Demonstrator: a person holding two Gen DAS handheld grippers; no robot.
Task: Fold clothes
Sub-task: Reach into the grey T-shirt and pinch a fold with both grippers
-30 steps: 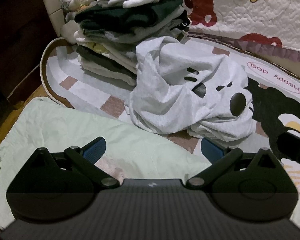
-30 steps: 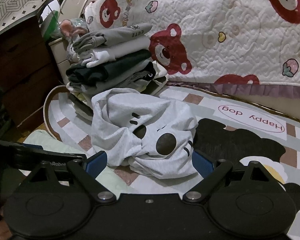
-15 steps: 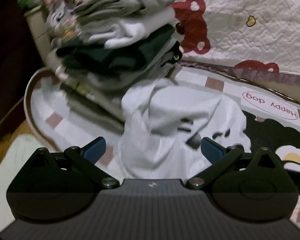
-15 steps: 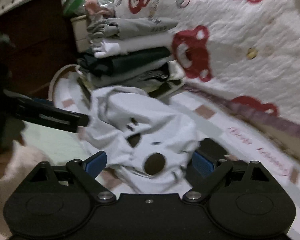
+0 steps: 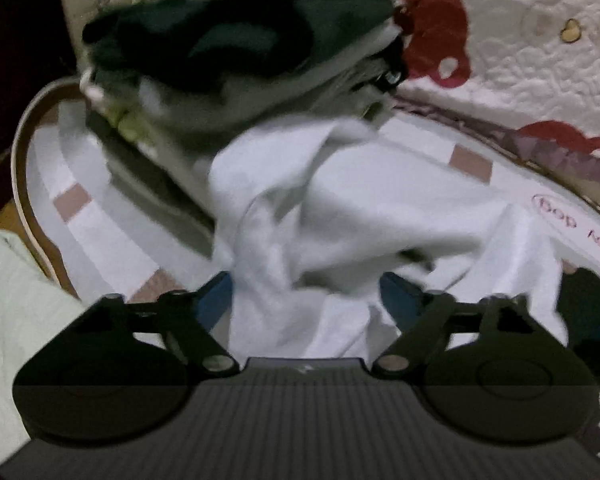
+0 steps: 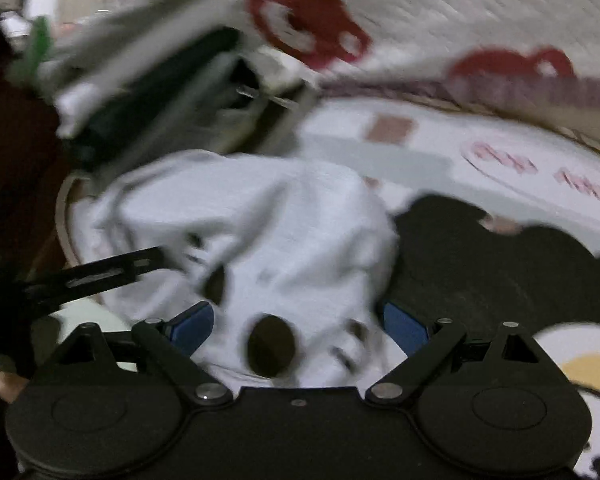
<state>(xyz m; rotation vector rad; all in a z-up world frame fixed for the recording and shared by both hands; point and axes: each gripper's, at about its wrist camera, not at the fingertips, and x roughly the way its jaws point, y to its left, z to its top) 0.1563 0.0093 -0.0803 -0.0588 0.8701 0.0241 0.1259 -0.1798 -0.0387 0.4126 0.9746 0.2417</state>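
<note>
Two grippers are down on one crumpled white garment (image 5: 340, 216), a light printed top that lies heaped on the cartoon-dog play mat (image 5: 100, 216), just in front of a tall stack of folded clothes (image 5: 236, 48).

At the left gripper (image 5: 306, 300) the jaws are closing, with a bunched ridge of the white cloth between the blue pads (image 5: 216, 300); motion blur hides whether they press on it yet. At the right gripper (image 6: 298, 326) the jaws stand wide, the printed face of the garment (image 6: 260, 240) filling the gap between its pads (image 6: 192, 324) without being pinched. The left tool's finger (image 6: 112, 272) shows in that view reaching into the cloth's left flank.

Such fabric looks thin, soft and very light, so it should lift with no effort but will sag, drape and slide rather than keep any shape. A grip on a thick mid-heap bunch would probably drag several layers up together. Better holds would likely be a single-layer hem or shoulder seam at two well-apart points, so the top can hang open and be laid flat. A pale green cloth (image 5: 16, 304) lies beside the mat's edge.
</note>
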